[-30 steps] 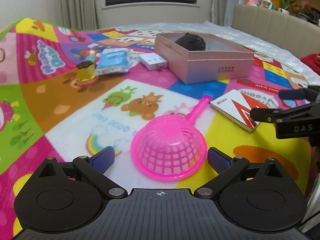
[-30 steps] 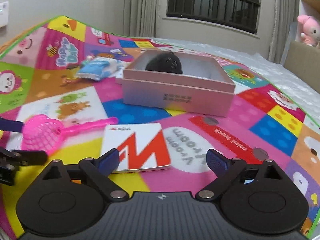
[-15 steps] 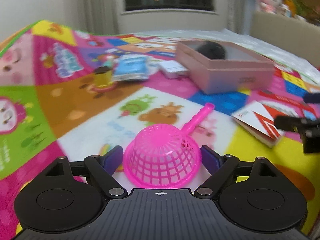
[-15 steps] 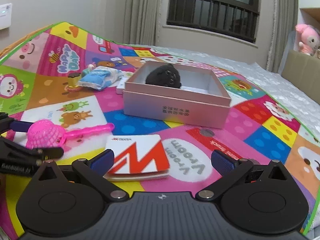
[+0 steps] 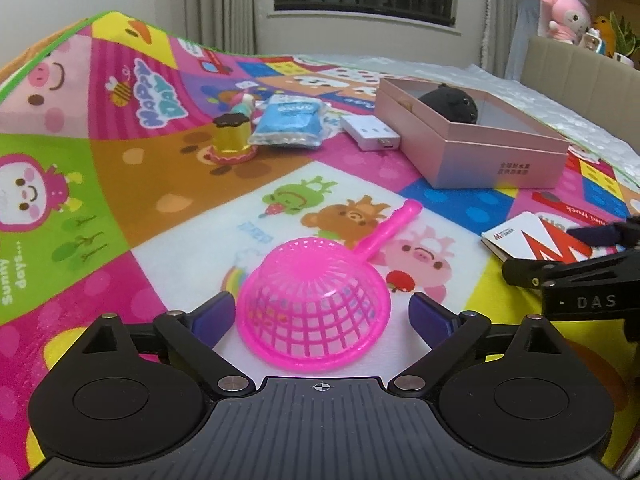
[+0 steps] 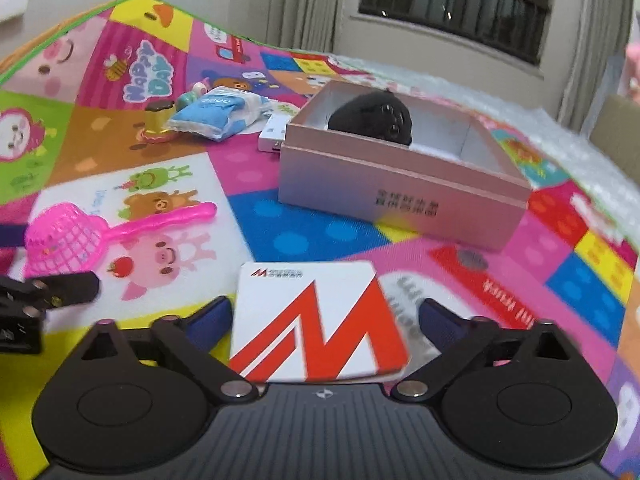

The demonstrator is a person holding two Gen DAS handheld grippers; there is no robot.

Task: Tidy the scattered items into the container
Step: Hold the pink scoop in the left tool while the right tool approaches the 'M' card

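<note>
A pink plastic strainer point(image 5: 316, 320) lies dome-up on the play mat, its handle pointing far right. My left gripper point(image 5: 322, 318) is open with the strainer's bowl between its fingers. A white card box with a red M point(image 6: 318, 324) lies flat between the fingers of my open right gripper point(image 6: 324, 320); it also shows in the left wrist view point(image 5: 532, 240). The pink open box point(image 6: 400, 184) stands beyond with a black plush toy point(image 6: 376, 118) inside. The strainer shows at the left of the right wrist view point(image 6: 64, 240).
A yellow toy cup point(image 5: 232, 140), a blue wipes pack point(image 5: 290, 124) and a white adapter point(image 5: 370, 132) lie left of the pink box point(image 5: 480, 148). A beige headboard with plush toys point(image 5: 564, 16) stands at the far right.
My left gripper has moved forward so its fingers flank the strainer bowl. My right gripper has moved forward and down so the card box sits between its fingers.
</note>
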